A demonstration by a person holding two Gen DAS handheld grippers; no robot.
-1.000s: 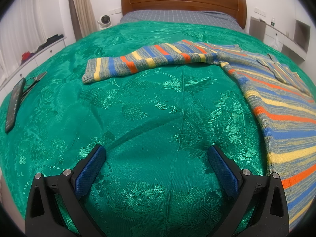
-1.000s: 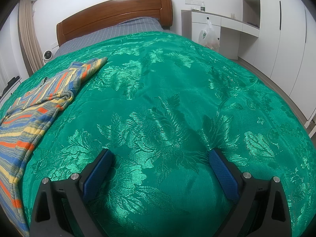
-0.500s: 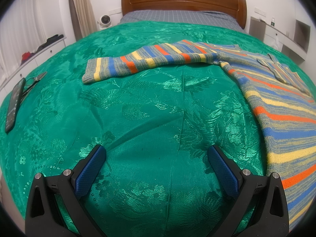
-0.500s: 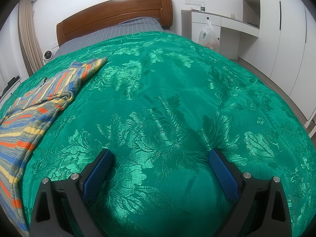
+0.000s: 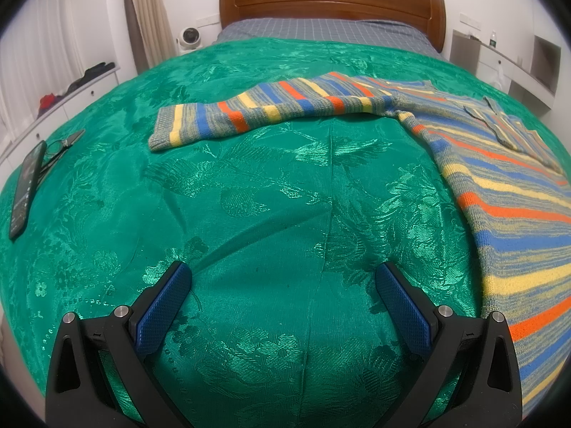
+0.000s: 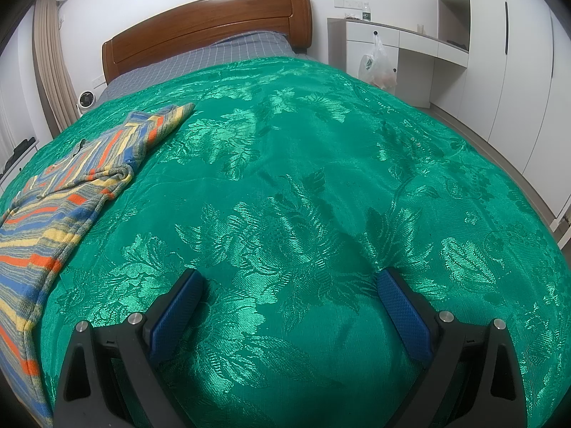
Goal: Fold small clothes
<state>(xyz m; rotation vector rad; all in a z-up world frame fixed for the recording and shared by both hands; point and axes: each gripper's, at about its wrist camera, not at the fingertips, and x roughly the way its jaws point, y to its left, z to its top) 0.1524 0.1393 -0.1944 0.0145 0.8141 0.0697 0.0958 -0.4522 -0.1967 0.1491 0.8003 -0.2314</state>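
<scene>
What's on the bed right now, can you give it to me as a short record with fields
surface: green bedspread
garment: striped sweater, spread flat, unfolded
sleeve: one sleeve stretched out sideways
left gripper: open, empty, over bare bedspread
right gripper: open, empty, sweater off to its left
other items: dark remote and scissors by the bed edge
</scene>
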